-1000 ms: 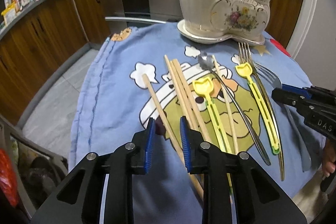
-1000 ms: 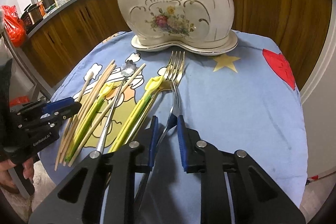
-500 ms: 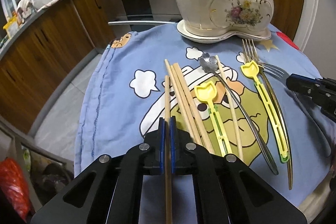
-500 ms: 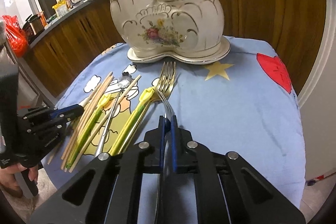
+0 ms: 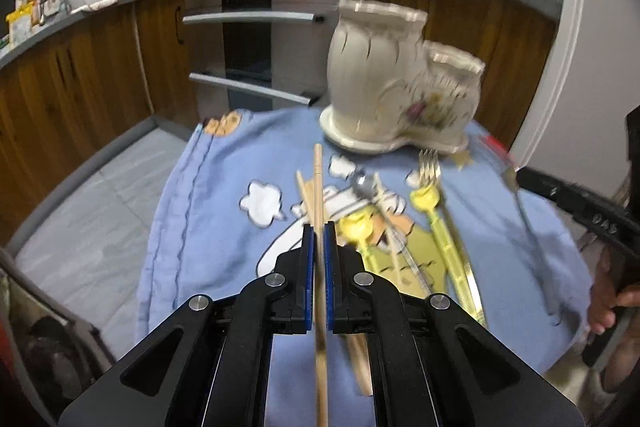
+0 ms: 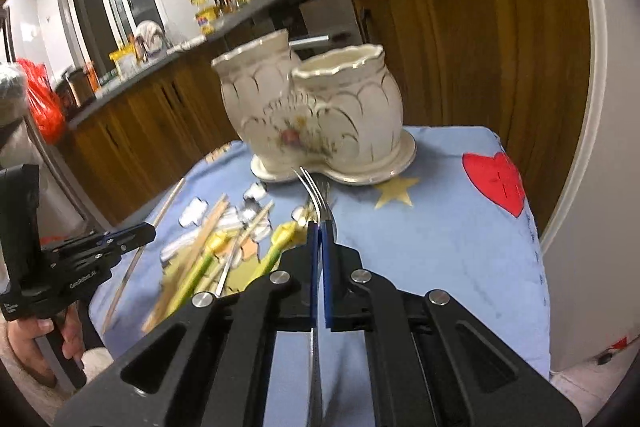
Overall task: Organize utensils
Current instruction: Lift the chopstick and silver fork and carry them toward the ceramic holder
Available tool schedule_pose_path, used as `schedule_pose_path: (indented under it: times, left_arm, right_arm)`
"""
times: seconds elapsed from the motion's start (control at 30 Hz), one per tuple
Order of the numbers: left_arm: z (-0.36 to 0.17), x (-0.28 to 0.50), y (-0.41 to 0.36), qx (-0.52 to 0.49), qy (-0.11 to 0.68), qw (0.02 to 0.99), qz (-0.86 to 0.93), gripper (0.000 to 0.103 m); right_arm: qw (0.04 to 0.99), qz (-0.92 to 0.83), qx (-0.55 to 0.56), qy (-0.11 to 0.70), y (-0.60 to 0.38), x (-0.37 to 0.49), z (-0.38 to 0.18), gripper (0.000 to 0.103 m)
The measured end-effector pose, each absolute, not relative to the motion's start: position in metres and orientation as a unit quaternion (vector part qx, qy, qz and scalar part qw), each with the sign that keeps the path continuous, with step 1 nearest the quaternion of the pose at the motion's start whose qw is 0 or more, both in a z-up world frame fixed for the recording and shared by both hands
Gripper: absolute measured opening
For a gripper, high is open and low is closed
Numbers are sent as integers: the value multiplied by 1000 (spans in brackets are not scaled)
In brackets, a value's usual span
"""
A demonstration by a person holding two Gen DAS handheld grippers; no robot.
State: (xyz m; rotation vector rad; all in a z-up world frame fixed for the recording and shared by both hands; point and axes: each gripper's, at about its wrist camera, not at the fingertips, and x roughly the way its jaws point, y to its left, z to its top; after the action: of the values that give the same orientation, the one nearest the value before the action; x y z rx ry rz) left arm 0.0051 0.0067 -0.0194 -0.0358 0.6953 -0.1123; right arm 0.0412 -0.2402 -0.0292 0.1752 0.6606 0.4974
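Pale wooden chopstick [image 5: 318,187] clamped between the pads of the left hand-held gripper [image 5: 319,239], tip pointing up toward the cream ceramic two-compartment utensil holder with floral print [image 5: 400,87]; silver metal fork [image 6: 314,189] pinched in the right hand-held gripper [image 6: 319,239], tines forward, just short of the holder's saucer base. Both items look lifted clear of the light blue cartoon-print cloth [image 5: 224,211] covering the counter. Left on the cloth: more wooden chopsticks [image 6: 208,227], two yellow plastic utensils [image 5: 434,223], a silver spoon [image 5: 366,187], a second fork [image 5: 429,163]. Step in hand, judged: carry each piece to the holder and drop it in. To do it well, raise above the rim first, tilt each utensil near upright, keep chopsticks and forks in separate compartments, and only release once the lower end is inside the mouth. The two grippers are close, so stagger them to avoid a clash. Frames blurred, exact contact with the pads not sharp.
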Motion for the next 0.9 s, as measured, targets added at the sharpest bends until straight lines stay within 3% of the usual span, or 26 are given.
schedule_pose_path:
  times: [0.47, 0.9]
  left_arm:
    - [18, 5, 13, -41, 258, 960, -100, 5]
    - [16, 6, 17, -47, 251, 960, -117, 5]
  right_arm:
    - [929, 264, 110, 235, -245, 32, -4, 1]
    - [947, 266, 58, 171, -236, 7, 15, 0]
